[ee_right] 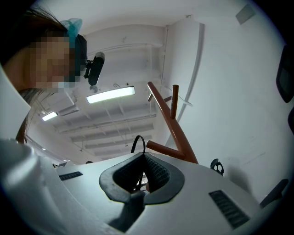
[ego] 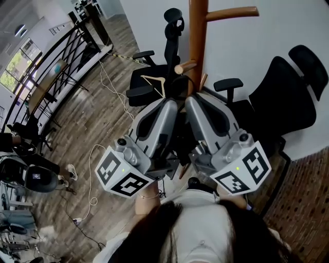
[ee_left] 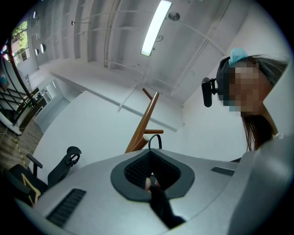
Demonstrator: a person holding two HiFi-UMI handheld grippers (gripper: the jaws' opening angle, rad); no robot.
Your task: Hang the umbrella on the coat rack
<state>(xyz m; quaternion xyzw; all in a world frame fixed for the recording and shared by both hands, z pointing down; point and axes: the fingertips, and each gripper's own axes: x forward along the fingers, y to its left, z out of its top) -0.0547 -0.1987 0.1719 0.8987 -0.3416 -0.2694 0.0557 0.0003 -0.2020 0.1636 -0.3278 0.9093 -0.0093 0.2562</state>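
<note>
The wooden coat rack (ego: 197, 36) rises straight ahead of me, with one peg (ego: 231, 13) pointing right and a short peg (ego: 185, 67) lower down. Both grippers point up at it, side by side. The black umbrella (ego: 177, 141) runs between them. My left gripper (ego: 172, 102) and right gripper (ego: 191, 100) are each shut on it. In the left gripper view the umbrella's strap loop (ee_left: 155, 140) sticks out past the jaws (ee_left: 149, 158), close below the coat rack (ee_left: 144, 121). The right gripper view shows the same strap loop (ee_right: 138, 143) beside a coat rack peg (ee_right: 165, 149).
Black office chairs (ego: 288, 92) stand on both sides of the rack; a wooden clothes hanger (ego: 154, 82) lies on the left chair (ego: 146, 77). White cables (ego: 110, 87) trail over the wood floor. A railing (ego: 56, 56) runs at the left, and a person (ego: 15, 141) sits there.
</note>
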